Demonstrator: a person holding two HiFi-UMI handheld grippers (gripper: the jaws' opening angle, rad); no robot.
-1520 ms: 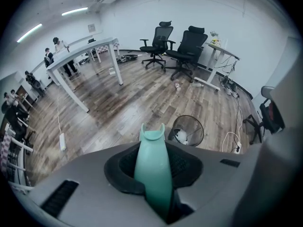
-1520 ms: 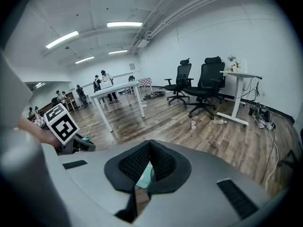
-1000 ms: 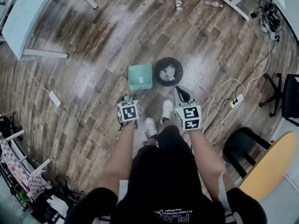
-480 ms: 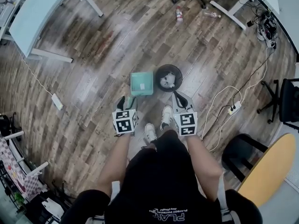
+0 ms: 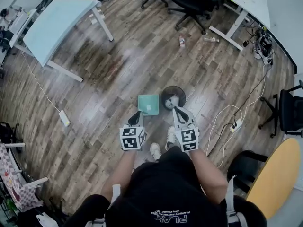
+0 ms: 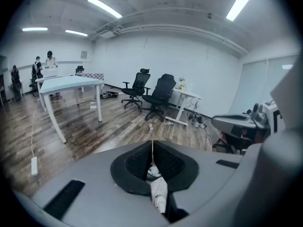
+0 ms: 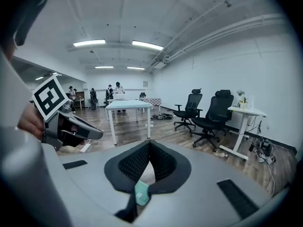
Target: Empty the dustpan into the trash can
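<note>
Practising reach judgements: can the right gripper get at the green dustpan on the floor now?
Probably yes, after stooping: the dustpan lies in the open beside the trash can, nothing between it and the right gripper.

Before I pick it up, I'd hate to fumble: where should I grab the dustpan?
Probably the near edge of the dustpan, coming from above on your side: it lies flat on the floor, the trash can sits close on its right, and no handle shows.

Teal dustpan [image 5: 148,104], black trash can [image 5: 164,94], brown wood-grain floor [image 5: 142,56]
</note>
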